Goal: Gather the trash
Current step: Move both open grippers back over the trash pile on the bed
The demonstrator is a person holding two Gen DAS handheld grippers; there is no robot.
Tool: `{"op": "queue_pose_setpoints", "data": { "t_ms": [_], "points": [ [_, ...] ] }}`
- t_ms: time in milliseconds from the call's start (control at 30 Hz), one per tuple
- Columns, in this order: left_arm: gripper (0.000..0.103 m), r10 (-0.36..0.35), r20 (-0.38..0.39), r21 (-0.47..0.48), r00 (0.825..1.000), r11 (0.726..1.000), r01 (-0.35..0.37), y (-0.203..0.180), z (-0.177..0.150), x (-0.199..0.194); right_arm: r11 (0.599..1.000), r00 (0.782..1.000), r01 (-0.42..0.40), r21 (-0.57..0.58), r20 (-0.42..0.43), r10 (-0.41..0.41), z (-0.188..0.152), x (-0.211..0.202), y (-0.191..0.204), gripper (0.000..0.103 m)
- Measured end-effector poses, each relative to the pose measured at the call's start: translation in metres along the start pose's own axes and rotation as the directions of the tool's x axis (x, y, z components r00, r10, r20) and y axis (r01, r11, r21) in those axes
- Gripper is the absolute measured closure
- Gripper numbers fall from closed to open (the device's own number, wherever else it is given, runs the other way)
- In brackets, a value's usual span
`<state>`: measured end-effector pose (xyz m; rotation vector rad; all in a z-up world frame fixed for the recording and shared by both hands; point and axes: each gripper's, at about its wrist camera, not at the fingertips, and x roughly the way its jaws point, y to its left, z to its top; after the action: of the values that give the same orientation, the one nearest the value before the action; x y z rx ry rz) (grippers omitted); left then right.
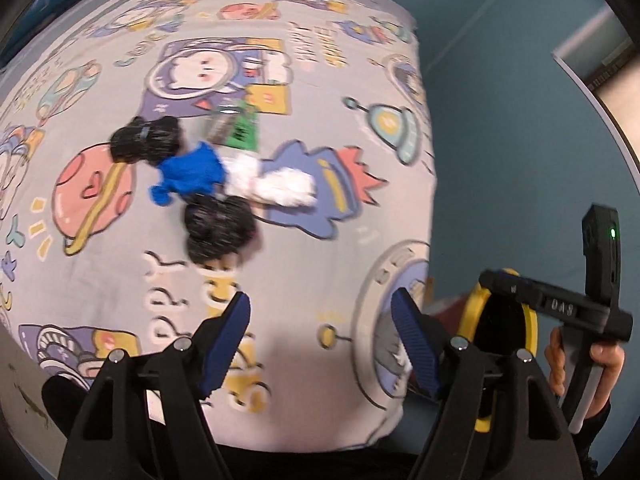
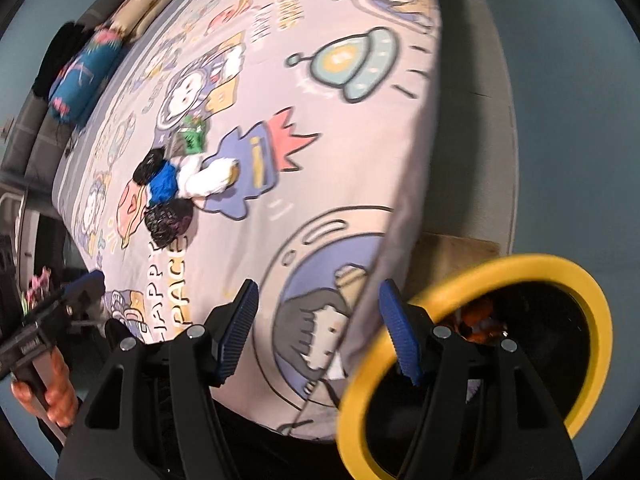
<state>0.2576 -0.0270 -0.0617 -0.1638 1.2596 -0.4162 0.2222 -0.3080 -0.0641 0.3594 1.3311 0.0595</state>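
Both the left gripper (image 1: 320,340) and the right gripper (image 2: 318,330) are held with jaws apart and empty above the cartoon-printed bedspread (image 1: 300,248), the trash pile (image 1: 208,176) lying toward eleven o'clock and the yellow-rimmed bin (image 2: 592,320) at four o'clock.

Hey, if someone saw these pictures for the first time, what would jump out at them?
Probably the little heap of trash in the middle of the cartoon space bedsheet: two crumpled black bags, a blue wad, white tissue and a green wrapper. Next, the yellow-rimmed bin beside the bed's near corner, with something orange inside. Both the left gripper and right gripper stand open and empty.
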Motion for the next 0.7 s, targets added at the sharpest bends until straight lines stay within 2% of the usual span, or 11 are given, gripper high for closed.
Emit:
{"op": "queue_pose_setpoints", "data": {
  "t_ms": [300, 467, 700],
  "points": [
    [0.032, 0.061, 0.007, -0.153, 0.998, 0.986, -0.059, 0.072, 0.04, 0.006, 0.994, 0.997, -0.023, -0.109, -0.072, 0.015, 0.035, 0.047, 0.054, 0.043],
    [0.032, 0.099, -0.01, -0.234, 0.995, 0.967, -0.098, 0.11, 0.063, 0.017, 0.987, 0.994, -0.046, -0.155, -0.106, 0.03, 0.054, 0.069, 0.081, 0.043],
    [0.032, 0.114, -0.034, -0.324, 0.993, 0.939, -0.119, 0.149, 0.094, 0.034, 0.977, 0.99, -0.069, -0.2, -0.134, 0.042, 0.074, 0.091, 0.111, 0.043]
  ]
}}
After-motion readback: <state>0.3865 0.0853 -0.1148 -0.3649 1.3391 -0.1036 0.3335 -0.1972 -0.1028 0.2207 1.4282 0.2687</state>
